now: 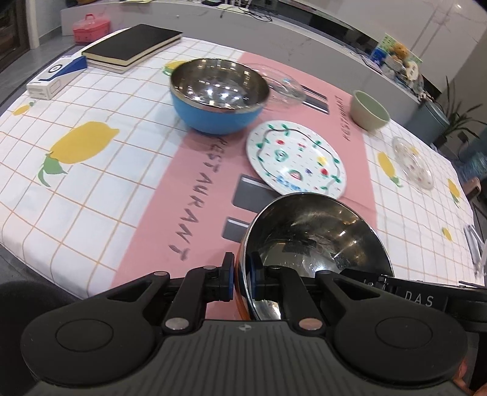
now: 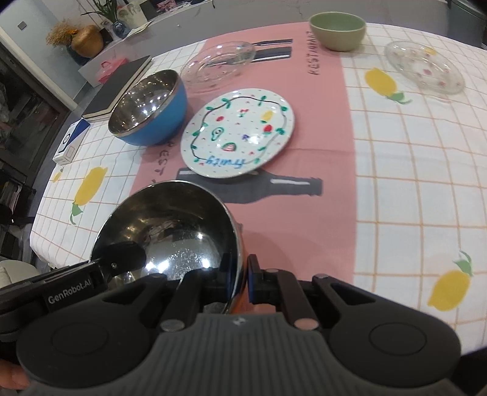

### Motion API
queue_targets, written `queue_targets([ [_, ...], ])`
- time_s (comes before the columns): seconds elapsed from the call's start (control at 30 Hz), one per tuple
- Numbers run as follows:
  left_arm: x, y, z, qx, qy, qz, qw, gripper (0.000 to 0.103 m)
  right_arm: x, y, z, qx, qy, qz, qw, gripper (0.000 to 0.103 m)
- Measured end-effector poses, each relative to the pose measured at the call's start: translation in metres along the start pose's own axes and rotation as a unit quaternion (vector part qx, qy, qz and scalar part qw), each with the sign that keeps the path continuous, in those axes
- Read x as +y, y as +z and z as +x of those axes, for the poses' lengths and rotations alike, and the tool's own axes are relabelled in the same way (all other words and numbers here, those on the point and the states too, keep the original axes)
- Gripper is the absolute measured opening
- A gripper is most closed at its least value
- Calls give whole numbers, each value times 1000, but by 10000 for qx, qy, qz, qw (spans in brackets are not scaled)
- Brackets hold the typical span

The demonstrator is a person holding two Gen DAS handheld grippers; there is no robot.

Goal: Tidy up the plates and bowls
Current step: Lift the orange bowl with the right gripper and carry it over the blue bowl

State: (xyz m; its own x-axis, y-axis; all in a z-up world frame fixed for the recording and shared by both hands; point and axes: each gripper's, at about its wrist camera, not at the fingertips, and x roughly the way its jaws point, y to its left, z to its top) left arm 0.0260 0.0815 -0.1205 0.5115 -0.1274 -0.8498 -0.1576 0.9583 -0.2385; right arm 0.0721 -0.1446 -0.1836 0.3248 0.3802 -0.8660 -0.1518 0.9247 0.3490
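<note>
A steel bowl with an orange outside hangs tilted above the pink runner, held from both sides. My left gripper is shut on its left rim, and my right gripper is shut on its right rim. Beyond it lies a painted fruit plate. A blue steel-lined bowl stands further back on the left. A clear glass plate rests behind the blue bowl. A green bowl and a second glass plate sit to the right.
Black notebooks and a white-and-blue box lie at the table's far left corner. A pink case sits on the floor behind. The lemon-print cloth runs to the near edge.
</note>
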Motion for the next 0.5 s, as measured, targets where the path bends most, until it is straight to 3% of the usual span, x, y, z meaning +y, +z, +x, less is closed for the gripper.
queue_targets([
  [0.23, 13, 5, 7, -246, 76, -129, 9996, 11, 13, 9, 14, -95, -26, -82, 9999, 7],
  [0.5, 23, 11, 18, -207, 77, -221, 9995, 11, 19, 15, 27, -36, -88, -137, 9999, 7],
])
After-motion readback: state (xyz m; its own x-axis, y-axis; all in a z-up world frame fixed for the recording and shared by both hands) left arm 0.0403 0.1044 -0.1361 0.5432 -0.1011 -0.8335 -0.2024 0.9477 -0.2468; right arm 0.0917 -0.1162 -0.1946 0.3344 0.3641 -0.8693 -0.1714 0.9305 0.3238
